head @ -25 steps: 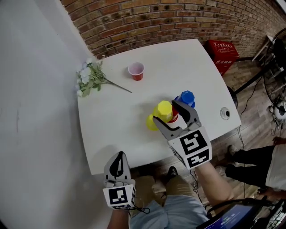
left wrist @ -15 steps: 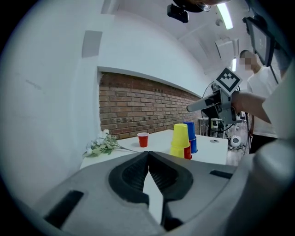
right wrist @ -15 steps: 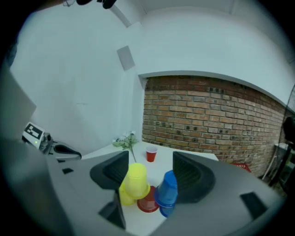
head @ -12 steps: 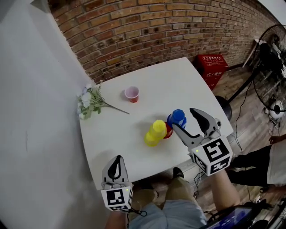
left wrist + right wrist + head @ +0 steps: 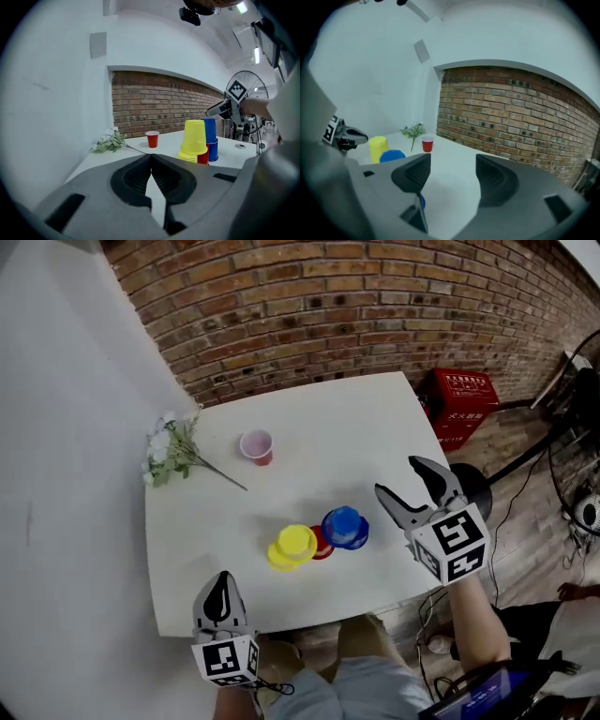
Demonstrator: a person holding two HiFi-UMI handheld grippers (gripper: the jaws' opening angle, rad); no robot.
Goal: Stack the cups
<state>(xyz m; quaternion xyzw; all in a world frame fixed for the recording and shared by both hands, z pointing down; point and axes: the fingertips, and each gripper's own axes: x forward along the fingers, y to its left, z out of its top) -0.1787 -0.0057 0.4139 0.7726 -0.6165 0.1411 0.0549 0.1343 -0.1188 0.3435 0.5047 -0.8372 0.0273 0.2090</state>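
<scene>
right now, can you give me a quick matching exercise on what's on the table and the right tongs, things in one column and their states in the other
Things:
1. flowers
2. lone red cup
3. top yellow cup
4. right tongs

States:
A. open, nothing between them
B. upside down
C. standing mouth up
D. lying flat

Pairs: 1-D, 2-C, 3-B, 4-A
</scene>
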